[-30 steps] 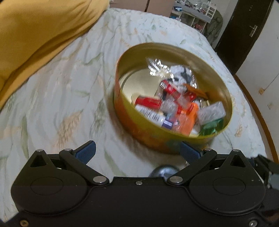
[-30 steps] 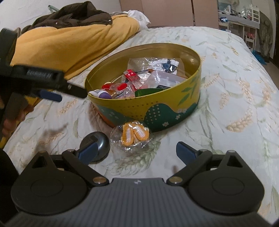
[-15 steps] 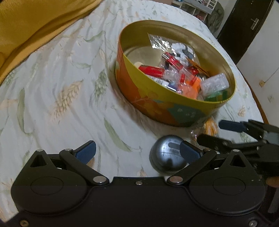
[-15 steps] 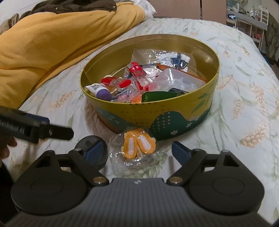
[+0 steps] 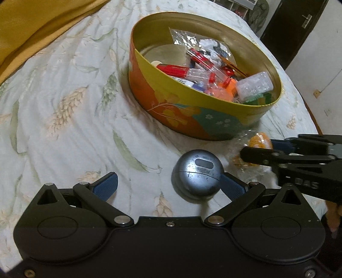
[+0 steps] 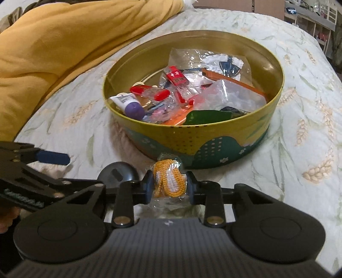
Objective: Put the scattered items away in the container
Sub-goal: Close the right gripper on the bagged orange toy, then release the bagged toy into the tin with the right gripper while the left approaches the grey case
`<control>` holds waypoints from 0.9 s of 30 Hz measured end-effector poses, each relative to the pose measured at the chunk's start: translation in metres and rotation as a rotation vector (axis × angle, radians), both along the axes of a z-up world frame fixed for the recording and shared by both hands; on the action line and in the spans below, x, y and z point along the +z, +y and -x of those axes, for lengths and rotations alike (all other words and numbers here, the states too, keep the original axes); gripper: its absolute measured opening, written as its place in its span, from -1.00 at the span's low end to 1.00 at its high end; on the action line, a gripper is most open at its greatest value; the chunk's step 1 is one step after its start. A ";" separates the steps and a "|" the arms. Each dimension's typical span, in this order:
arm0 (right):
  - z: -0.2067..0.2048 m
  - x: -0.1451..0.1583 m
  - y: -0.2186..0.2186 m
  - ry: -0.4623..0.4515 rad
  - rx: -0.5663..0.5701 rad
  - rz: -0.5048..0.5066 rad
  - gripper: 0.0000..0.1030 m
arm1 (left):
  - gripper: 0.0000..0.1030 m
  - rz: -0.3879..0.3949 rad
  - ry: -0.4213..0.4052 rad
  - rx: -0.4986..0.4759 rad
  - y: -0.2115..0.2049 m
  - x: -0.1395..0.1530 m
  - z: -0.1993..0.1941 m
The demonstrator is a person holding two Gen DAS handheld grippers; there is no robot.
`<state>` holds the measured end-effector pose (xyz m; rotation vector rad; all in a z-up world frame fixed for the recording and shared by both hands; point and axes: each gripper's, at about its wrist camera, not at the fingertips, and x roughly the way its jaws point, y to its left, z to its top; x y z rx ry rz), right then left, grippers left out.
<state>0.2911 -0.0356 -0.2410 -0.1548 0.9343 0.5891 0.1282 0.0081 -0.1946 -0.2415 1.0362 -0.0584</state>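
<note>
A round yellow tin point(image 5: 192, 107) point(image 6: 213, 136) holding several small items sits on the bed. In front of it lies a clear bag with an orange and white crochet piece point(image 6: 168, 181) point(image 5: 259, 139). My right gripper point(image 6: 170, 188) point(image 5: 260, 147) has its jaws closing, and the pads press on that bag from both sides. A round dark grey case point(image 5: 197, 175) point(image 6: 118, 171) rests on the sheet beside it. My left gripper point(image 5: 168, 184) point(image 6: 70, 171) stands open around the case, which lies close to the right finger.
A yellow blanket point(image 6: 53, 53) point(image 5: 32, 21) is heaped along the left of the bed. The floral sheet point(image 5: 64, 107) stretches left of the tin. The bed's edge, a dark door point(image 5: 299, 21) and shelves point(image 6: 310, 17) lie to the far right.
My right gripper's jaws went from wide apart to closed on the bagged crochet piece. My left gripper came down and nearer, so the grey case now lies between its fingers.
</note>
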 end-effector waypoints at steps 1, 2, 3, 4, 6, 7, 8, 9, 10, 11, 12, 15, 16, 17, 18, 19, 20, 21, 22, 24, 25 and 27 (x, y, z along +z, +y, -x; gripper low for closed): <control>0.002 0.003 -0.001 -0.002 0.003 -0.001 -0.35 | 0.98 0.001 -0.001 -0.002 -0.001 0.000 0.000; 0.005 0.008 -0.004 -0.001 0.002 -0.007 -0.35 | 0.98 0.002 -0.002 -0.004 -0.002 0.000 0.000; 0.007 0.012 -0.007 -0.003 -0.001 -0.009 -0.35 | 0.98 0.004 -0.002 -0.006 -0.003 -0.001 -0.001; 0.009 0.017 -0.010 -0.007 -0.003 -0.007 -0.35 | 0.98 0.005 -0.001 -0.008 -0.004 -0.001 -0.001; 0.013 0.026 -0.017 -0.013 -0.007 -0.005 -0.35 | 0.98 0.005 -0.001 -0.013 -0.007 -0.002 -0.001; 0.014 0.031 -0.022 -0.017 -0.011 -0.005 -0.35 | 0.98 0.006 -0.002 -0.015 -0.008 -0.002 -0.001; 0.016 0.036 -0.027 -0.022 -0.017 -0.004 -0.35 | 0.98 0.005 -0.002 -0.018 -0.009 -0.002 -0.001; 0.016 0.041 -0.031 -0.027 -0.024 -0.002 -0.35 | 0.98 0.004 -0.002 -0.021 -0.011 -0.002 -0.001; 0.017 0.045 -0.035 -0.031 -0.033 -0.005 -0.35 | 0.98 0.002 -0.004 -0.024 -0.012 -0.002 -0.001; 0.018 0.050 -0.041 -0.034 -0.043 -0.011 -0.35 | 0.98 -0.002 -0.006 -0.027 -0.013 -0.002 0.000; 0.018 0.054 -0.046 -0.034 -0.052 -0.016 -0.35 | 0.98 -0.005 -0.009 -0.028 -0.014 -0.002 0.000; 0.019 0.065 -0.059 -0.038 -0.071 -0.025 -0.35 | 0.98 -0.004 -0.008 -0.029 -0.017 -0.002 0.000; 0.019 0.069 -0.063 -0.042 -0.076 -0.025 -0.35 | 0.98 -0.003 -0.009 -0.031 -0.019 -0.002 0.000; 0.019 0.074 -0.066 -0.048 -0.082 -0.024 -0.35 | 0.98 -0.004 -0.010 -0.034 -0.020 -0.002 -0.001; 0.018 0.079 -0.070 -0.055 -0.088 -0.021 -0.35 | 0.98 -0.007 -0.012 -0.037 -0.022 -0.001 -0.001; 0.018 0.084 -0.073 -0.062 -0.092 -0.021 -0.35 | 0.98 -0.008 -0.013 -0.040 -0.023 -0.001 -0.002; 0.016 0.089 -0.076 -0.071 -0.096 -0.024 -0.35 | 0.98 -0.009 -0.014 -0.042 -0.024 -0.001 -0.002; 0.015 0.094 -0.078 -0.082 -0.101 -0.026 -0.35 | 0.98 -0.009 -0.012 -0.043 -0.026 -0.002 -0.003; 0.013 0.099 -0.080 -0.089 -0.105 -0.029 -0.35 | 0.98 -0.008 -0.011 -0.044 -0.027 -0.002 -0.003; 0.009 0.109 -0.084 -0.106 -0.115 -0.037 -0.35 | 0.98 -0.008 -0.010 -0.047 -0.029 -0.002 -0.005; 0.006 0.114 -0.086 -0.114 -0.118 -0.040 -0.35 | 0.98 -0.009 -0.010 -0.050 -0.031 -0.003 -0.005; 0.002 0.123 -0.087 -0.131 -0.122 -0.047 -0.35 | 0.98 -0.011 -0.011 -0.052 -0.032 -0.003 -0.006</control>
